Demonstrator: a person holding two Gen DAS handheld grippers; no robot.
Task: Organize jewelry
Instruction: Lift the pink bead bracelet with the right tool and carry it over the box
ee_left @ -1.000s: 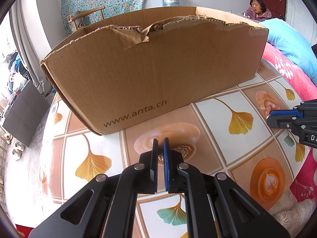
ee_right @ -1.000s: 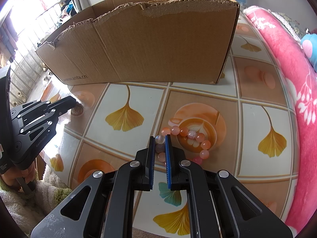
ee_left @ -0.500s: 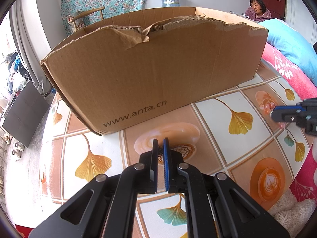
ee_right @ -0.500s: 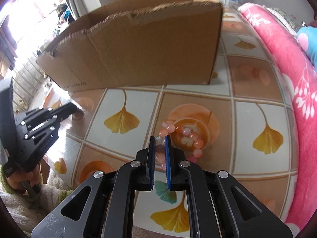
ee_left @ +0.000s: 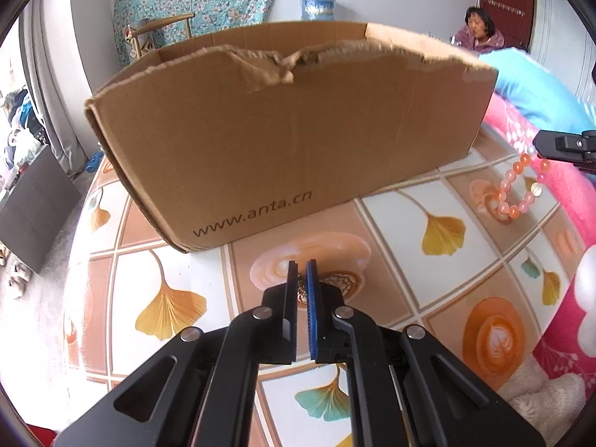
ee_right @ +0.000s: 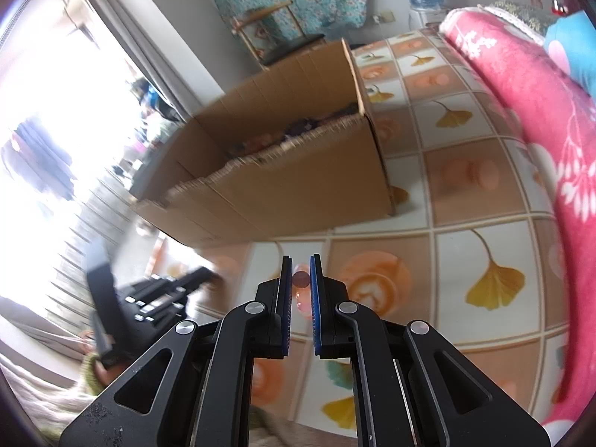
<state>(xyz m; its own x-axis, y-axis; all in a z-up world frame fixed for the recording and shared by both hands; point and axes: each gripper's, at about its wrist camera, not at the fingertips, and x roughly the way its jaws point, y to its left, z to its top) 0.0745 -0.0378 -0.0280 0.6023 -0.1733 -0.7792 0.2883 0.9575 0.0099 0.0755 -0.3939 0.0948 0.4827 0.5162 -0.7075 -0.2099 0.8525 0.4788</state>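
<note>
Since a second ago our right gripper (ee_right: 301, 279) has risen off the tabletop and rolled, and the pink and orange bead bracelet (ee_left: 520, 190) that lay on the cloth has come up with it, while our left gripper (ee_left: 301, 279) has kept its place.

From the left wrist we see the open brown cardboard box with the torn top edge (ee_left: 290, 138) standing on the tiled tablecloth printed with yellow ginkgo leaves (ee_left: 443, 229). Our left gripper points down at the cloth just in front of the box, its jaws pressed nearly together on a small gold, patterned piece of jewellery (ee_left: 301, 290) that shows in the slit between the pads; we cannot tell what kind of piece it is. To the right of the box the bracelet hangs as a loop in the air from the tip of our right gripper, clear of the cloth. Beyond the box a person sits by a dark red door (ee_left: 506, 3).

From the right wrist, which is blurred, we look down over the box's torn edge; dark, mixed items lie inside it, too smeared to name. Our right gripper's jaws pinch the bracelet's beads between the blue pads, in front of the box. Our left gripper appears as a dark blur left of the box.
</note>
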